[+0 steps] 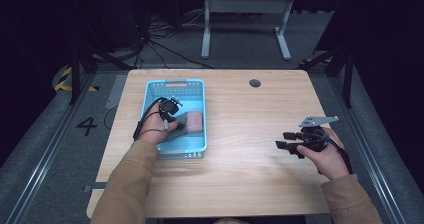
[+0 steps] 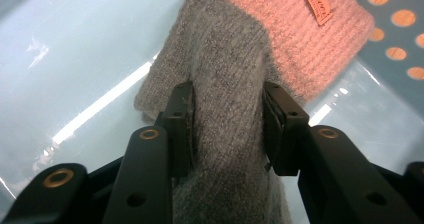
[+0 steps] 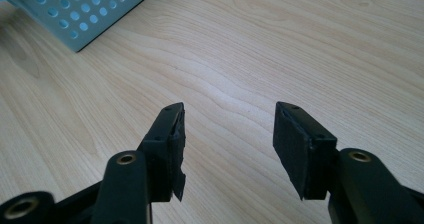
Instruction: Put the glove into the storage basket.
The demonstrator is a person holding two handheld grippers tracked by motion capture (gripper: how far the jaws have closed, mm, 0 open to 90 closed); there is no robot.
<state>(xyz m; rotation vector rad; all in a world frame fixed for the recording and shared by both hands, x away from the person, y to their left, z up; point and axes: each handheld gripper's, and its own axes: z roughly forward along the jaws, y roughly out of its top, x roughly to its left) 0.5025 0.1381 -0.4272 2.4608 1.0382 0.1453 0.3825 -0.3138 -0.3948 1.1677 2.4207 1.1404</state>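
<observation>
In the left gripper view the left gripper (image 2: 227,126) seems clamped on the grey sock (image 2: 225,84), its long axis running up-frame between the fingers, while the right gripper (image 3: 227,149) stands apart over the counter (image 3: 300,44).

Light wood-grain table (image 1: 235,164), rounded corners, a round grommet hole (image 1: 255,83) near its far edge. Floor (image 1: 30,149) around it is grey carpet, dimly lit; surroundings fall off into near black at left, right and top. A painted "4" (image 1: 87,126) on the floor left of the table, with yellow-and-black hazard tape (image 1: 64,81) farther back. Metal floor rails (image 1: 47,151) run along both sides. Beyond the table, the white legs of another desk frame (image 1: 245,21) stand on the carpet. Black cables (image 1: 160,41) trail loose across the floor at back left. Dark stand legs (image 1: 75,69) at both far corners.
</observation>
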